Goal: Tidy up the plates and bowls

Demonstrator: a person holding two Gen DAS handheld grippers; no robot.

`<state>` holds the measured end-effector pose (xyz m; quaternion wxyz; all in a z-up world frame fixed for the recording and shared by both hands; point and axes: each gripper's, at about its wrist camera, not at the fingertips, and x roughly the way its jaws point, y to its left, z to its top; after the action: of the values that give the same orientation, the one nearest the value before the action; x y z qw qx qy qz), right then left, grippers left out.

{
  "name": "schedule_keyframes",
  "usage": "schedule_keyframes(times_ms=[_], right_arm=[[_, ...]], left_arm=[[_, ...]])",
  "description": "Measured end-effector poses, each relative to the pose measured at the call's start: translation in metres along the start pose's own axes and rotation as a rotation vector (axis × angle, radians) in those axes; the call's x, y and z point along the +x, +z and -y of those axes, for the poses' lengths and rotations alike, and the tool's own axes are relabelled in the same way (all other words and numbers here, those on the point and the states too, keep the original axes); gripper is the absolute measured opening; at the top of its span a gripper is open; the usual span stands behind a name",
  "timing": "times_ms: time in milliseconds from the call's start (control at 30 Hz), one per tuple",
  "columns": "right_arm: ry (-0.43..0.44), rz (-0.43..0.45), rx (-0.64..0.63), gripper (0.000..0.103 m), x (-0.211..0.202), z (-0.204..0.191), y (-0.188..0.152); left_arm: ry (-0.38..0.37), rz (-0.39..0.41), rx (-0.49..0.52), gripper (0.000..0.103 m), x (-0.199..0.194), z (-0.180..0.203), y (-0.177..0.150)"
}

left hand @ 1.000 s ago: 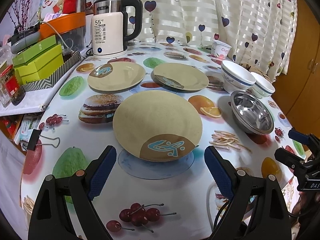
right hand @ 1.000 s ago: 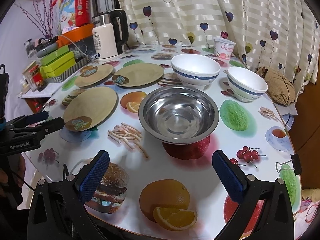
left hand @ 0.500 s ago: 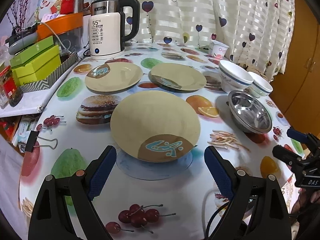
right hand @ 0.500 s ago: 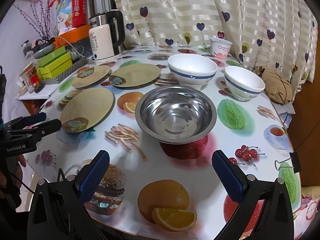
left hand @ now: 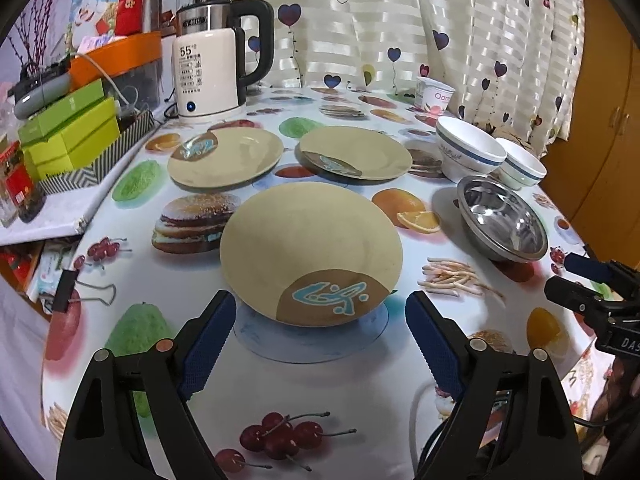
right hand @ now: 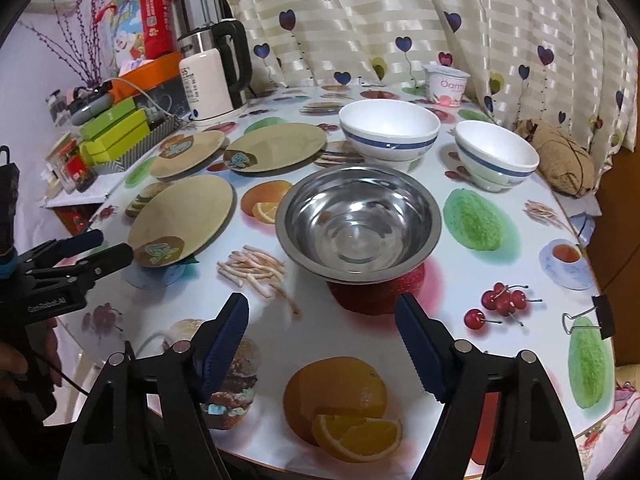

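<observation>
Hovering at the lower edge of each wrist view, both grippers face their targets with nothing yet between the pads. The left gripper has its fingers spread wide, aimed at the nearest beige plate in the centre of the frame, whose printed patch points toward the camera; that line-up suggests the plate's near rim is the intended grab point. 2 more beige plates lie side by side above it, apart from one another, so stacking all 3 looks like the plate half of the job.

The right gripper is narrowing its jaws, the gap still empty, with the steel bowl just ahead in mid-frame. Narrowing probably sets the fingers to pinch the thin rim rather than span the whole bowl. Behind it, toward the upper right, stand 2 white bowls with blue bands, upright and apart.

Nothing on the table is nested or stacked yet, so the sorting appears barely begun.
</observation>
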<state>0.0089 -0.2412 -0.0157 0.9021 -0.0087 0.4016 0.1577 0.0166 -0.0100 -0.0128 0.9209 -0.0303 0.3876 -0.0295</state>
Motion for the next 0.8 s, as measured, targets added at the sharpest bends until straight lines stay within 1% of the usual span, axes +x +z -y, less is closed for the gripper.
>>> schedule_keyframes(times_ms=[100,267,500,733,800], right_arm=[[0.009,-0.003,-0.011,0.076,0.0004,-0.0021,-0.0003],[0.003,-0.012,-0.006,0.076,0.0035,-0.0017,0.0003],[0.002,-0.002,-0.012,0.076,0.0027,-0.0002,0.0021],[0.016,0.012,-0.005,0.077,-0.0005,0.0005,0.0048],[0.023,0.012,-0.008,0.076,-0.0006,-0.0002,0.0051]], left_arm=[[0.006,-0.005,0.002,0.087,0.0012,0.0001,0.0008],[-0.009,-0.007,0.001,0.087,0.0007,0.0009,0.0012],[-0.01,-0.005,0.01,0.087,0.0003,0.0023,0.0026],[-0.039,-0.01,0.001,0.087,0.0014,0.0012,0.0026],[-0.037,-0.007,0.004,0.087,0.0013,0.002,0.0023]])
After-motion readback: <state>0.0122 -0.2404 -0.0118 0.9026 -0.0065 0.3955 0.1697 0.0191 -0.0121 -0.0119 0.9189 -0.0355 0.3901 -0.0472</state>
